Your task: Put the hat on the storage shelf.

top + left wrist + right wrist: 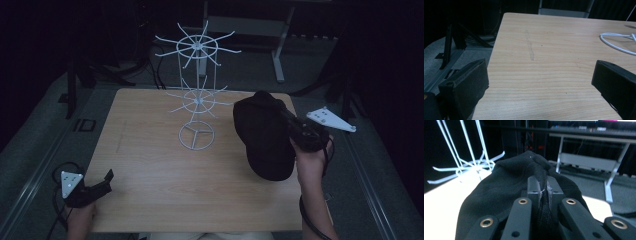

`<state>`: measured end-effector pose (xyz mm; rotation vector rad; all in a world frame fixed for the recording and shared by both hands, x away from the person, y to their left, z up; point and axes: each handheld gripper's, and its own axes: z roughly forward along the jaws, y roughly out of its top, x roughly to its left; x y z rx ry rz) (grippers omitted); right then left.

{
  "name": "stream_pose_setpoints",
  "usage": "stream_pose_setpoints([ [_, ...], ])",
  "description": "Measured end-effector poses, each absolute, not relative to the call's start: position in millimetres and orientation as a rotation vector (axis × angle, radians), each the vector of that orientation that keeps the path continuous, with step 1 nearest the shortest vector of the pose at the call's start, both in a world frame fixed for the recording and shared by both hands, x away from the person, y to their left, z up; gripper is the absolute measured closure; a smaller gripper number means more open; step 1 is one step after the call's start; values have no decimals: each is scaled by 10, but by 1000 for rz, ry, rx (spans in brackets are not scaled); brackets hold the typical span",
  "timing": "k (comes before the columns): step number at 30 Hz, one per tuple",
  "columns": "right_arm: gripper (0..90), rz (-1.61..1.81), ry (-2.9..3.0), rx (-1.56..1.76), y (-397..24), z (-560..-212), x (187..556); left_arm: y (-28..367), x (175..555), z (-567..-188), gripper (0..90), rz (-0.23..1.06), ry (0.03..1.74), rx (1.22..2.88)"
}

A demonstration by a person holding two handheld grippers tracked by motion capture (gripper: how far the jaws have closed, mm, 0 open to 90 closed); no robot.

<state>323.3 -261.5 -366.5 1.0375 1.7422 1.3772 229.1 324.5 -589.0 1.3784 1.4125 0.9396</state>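
A black cap (262,135) hangs over the right side of the wooden table (150,165), with my right gripper (292,127) shut on its edge. In the right gripper view the cap's fabric (506,185) is pinched between the two jaws of that gripper (543,191). A white wire display rack (198,95) with two tiers of hooks stands at the table's middle back, left of the cap. My left gripper (102,182) rests at the table's front left corner, open, with bare wood between its jaws (541,82).
The rack's round wire base (616,43) lies to the right ahead of the left gripper. Past the table stands a grey metal frame (277,45). Dark floor and black stands (75,75) surround the table.
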Motion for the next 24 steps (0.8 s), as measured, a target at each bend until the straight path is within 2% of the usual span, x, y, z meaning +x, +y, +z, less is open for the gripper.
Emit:
stream_pose_setpoints([
  [12,841,1461,1664,927,-2593,-3155,2998,3244,2291,-5890,15,942,1411,1381],
  [24,842,1556,1581,771,-2401,-2435,2812,3242,2291,-5890,14,943,1411,1382],
])
